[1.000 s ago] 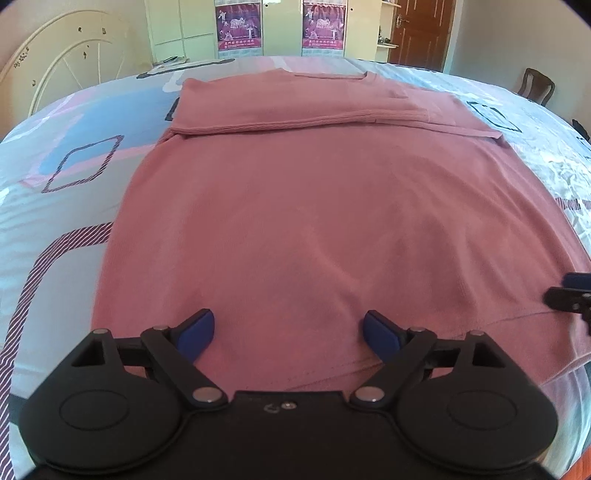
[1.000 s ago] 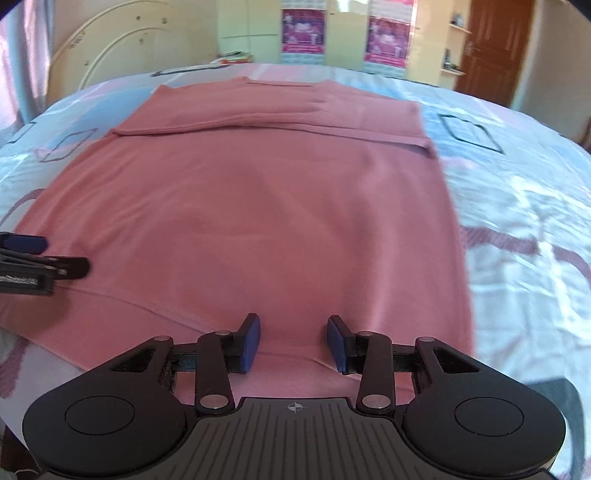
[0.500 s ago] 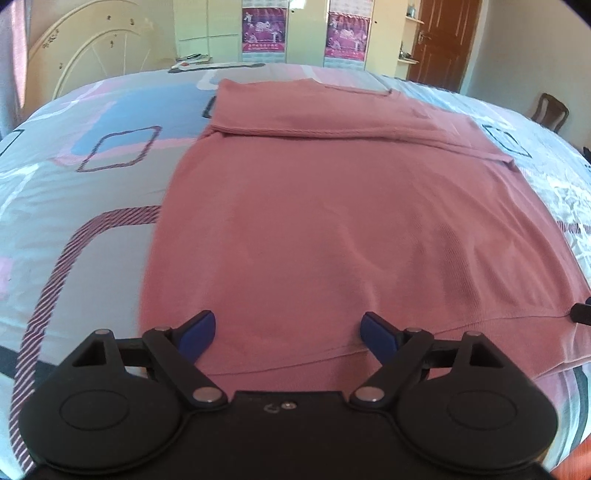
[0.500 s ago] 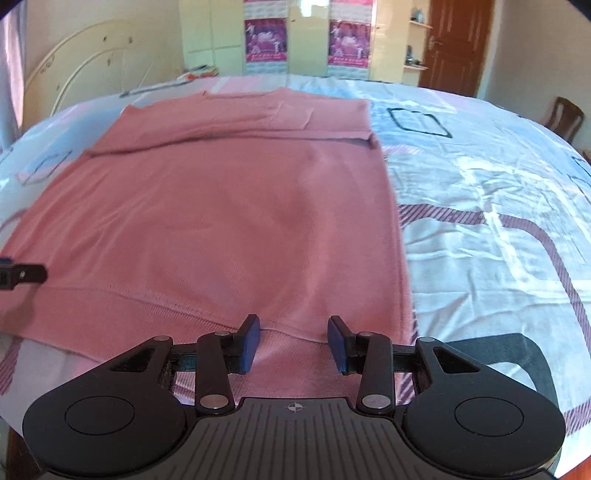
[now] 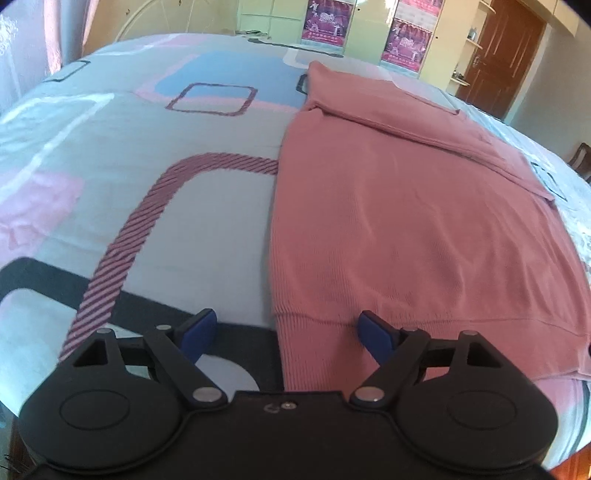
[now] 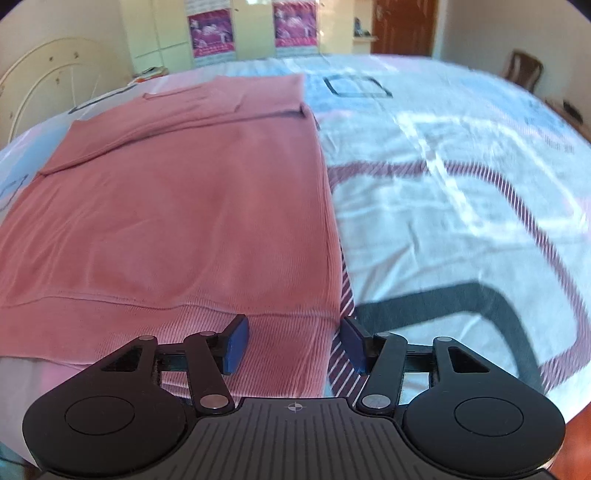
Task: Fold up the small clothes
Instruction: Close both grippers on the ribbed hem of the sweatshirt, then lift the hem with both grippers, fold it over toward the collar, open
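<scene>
The pink sweater lies flat on the bed, its sleeves already folded across the far end so that only a long rectangle is left, with the ribbed hem nearest me. My left gripper hangs over the near left corner of that hem, its jaws still fairly wide but closing, the corner lying between them with neither pad pressing on it that I can see; my right gripper hangs over the near right corner, its jaws at a middling width and opening, the edge of the hem between them and likewise not pinched. As I judge it, the step in hand is to take both hem corners for the fold toward the collar, and to do it well I should bite only the ribbed band, both layers together, at matching spots on each side, so the fold line comes out square and the cloth does not skew. The knit looks soft and a little stretchy, smooth across the body with faint ripples, a clear seam where the rib begins, and its side edges run straight along the patterned sheet. Beyond the bed stand pale cupboards with two posters, and a brown door
</scene>
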Action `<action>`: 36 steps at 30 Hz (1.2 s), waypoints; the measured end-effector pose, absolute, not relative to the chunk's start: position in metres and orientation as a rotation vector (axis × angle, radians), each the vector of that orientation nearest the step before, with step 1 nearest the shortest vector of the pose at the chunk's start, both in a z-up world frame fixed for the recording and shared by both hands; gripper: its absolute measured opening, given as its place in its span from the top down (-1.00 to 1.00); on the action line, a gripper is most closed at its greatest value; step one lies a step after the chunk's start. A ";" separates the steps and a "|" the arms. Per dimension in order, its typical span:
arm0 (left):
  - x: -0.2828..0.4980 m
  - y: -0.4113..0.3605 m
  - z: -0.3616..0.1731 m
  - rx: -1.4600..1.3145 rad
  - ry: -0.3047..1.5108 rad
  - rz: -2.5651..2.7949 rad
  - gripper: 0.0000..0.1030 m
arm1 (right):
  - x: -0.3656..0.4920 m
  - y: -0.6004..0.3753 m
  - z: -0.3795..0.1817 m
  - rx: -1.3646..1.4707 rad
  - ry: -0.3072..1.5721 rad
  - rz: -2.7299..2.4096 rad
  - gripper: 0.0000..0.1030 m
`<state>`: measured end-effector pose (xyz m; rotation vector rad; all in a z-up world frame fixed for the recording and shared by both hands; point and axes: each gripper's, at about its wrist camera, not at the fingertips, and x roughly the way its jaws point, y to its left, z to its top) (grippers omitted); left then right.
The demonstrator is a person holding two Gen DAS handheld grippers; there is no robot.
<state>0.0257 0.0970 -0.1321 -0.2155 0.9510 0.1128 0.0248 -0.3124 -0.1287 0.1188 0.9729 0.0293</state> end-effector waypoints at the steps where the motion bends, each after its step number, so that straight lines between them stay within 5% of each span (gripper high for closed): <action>1: 0.025 0.096 -0.133 -0.224 0.952 0.098 -0.51 | 0.025 -0.313 -0.129 0.131 0.978 0.028 -0.07; 4: 0.022 0.092 -0.131 -0.236 0.951 0.077 -0.23 | 0.026 -0.314 -0.128 0.160 0.989 0.024 -0.06; 8: 0.023 0.089 -0.129 -0.271 0.974 0.019 0.68 | 0.026 -0.314 -0.127 0.179 1.003 0.026 0.20; 17: 0.031 0.091 -0.125 -0.328 0.986 -0.056 0.85 | 0.026 -0.315 -0.124 0.222 1.039 0.060 0.79; 26: 0.063 0.086 -0.081 -0.382 0.842 -0.116 0.86 | 0.046 -0.323 -0.084 0.382 0.929 0.147 0.81; 36: 0.191 0.080 -0.042 -0.404 0.701 -0.112 0.87 | 0.164 -0.337 -0.037 0.486 0.758 0.155 0.81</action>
